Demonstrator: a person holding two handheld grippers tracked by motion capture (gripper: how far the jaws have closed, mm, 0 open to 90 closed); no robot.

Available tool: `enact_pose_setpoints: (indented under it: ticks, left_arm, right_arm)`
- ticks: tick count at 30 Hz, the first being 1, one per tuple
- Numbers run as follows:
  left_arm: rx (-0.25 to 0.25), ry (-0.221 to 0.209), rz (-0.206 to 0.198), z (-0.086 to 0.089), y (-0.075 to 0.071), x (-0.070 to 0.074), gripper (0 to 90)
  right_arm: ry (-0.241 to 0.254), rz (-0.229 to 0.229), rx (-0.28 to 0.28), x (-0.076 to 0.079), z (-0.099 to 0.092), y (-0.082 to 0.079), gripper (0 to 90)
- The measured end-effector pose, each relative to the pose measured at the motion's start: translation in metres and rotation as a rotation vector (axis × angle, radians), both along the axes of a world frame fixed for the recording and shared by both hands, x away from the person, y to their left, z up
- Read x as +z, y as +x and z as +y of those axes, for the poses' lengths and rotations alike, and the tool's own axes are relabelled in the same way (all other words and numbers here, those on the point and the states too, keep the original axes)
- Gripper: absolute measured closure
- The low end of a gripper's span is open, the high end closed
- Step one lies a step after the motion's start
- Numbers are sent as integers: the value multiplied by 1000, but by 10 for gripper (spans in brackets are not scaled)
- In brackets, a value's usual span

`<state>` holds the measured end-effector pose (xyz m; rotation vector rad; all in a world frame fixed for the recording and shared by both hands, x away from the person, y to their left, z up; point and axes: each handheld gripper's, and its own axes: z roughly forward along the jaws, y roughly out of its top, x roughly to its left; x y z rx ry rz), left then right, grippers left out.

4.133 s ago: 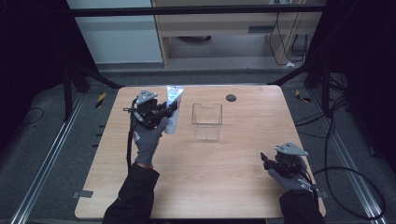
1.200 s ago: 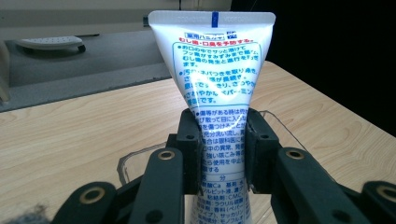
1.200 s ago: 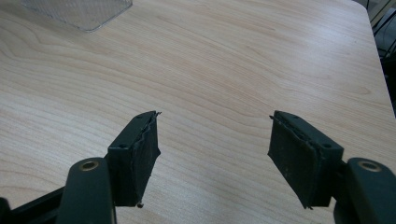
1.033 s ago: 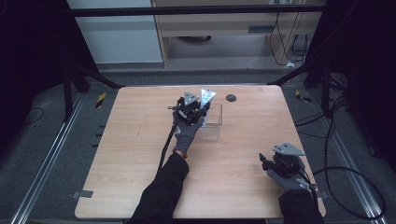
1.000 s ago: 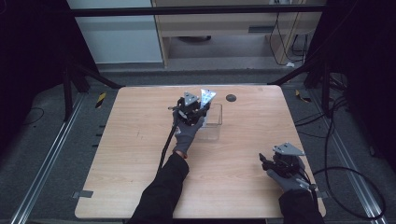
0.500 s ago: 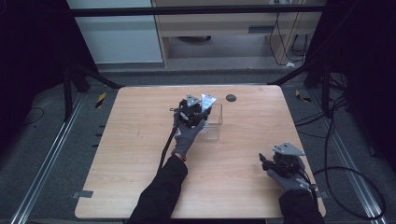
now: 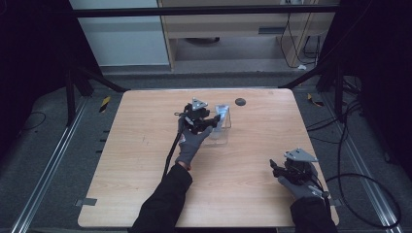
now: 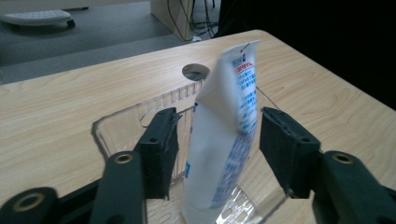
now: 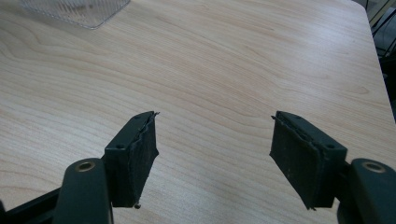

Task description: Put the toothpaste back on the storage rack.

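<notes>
Squinting at the white tube (image 8: 224, 135), blue and red print can be made out running down its side, but it's too blurred to be read, so no brand can be given. Everything sits on a light wood-grain table (image 7: 126, 160) with a round dark grommet hole (image 7: 240, 102) near the far edge; grey floor, metal rails and a pale cabinet with trailing cables are seen beyond it, and the sides are pretty dark.

A clear plastic bin (image 8: 121, 123) with ribbed walls is set near the middle of the table's far half. The tube is stood inside it, tilted, flat crimped end up.

The left gripper (image 8: 217, 144) is held right over the bin with its jaws on either side of the tube; they've just been opening, and a gap is seen between each pad and the tube, so nothing's pinched. The right gripper (image 9: 215, 158) is parked low over bare wood near the front right corner, pads spread wide, nothing between them.
</notes>
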<state>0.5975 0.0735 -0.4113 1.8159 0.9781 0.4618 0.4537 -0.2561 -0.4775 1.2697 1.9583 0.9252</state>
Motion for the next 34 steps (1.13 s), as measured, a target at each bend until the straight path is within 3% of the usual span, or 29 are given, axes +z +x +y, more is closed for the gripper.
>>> enact_pose_setpoints:
  ticks: [3,6,10,14,22,29,31,34]
  left_arm:
    - [-37,-31,-37,10,-11,12,397]
    - [-76,-33,-66,20,-24,24,368]
    - [-106,-18,-59,37,-43,36,337]
    - [-101,28,-47,54,-59,37,327]
    - [-56,80,-9,94,-88,19,316]
    - [-1,131,48,129,-108,-7,308]
    - [24,132,67,140,-114,-15,307]
    - [60,97,98,158,-122,-25,302]
  right_arm:
    - [-2,-1,-3,0,0,0,303]
    - [0,-1,-8,0,0,-1,298]
    - [0,-8,-15,1,0,-1,286]
    - [2,-13,-20,2,-1,-2,272]
    - [8,-17,-34,2,-3,-3,255]
    - [10,-18,-43,2,-4,-4,232]
    - [12,-16,-45,2,-4,-4,230]
    - [12,-9,-45,2,-4,-4,223]
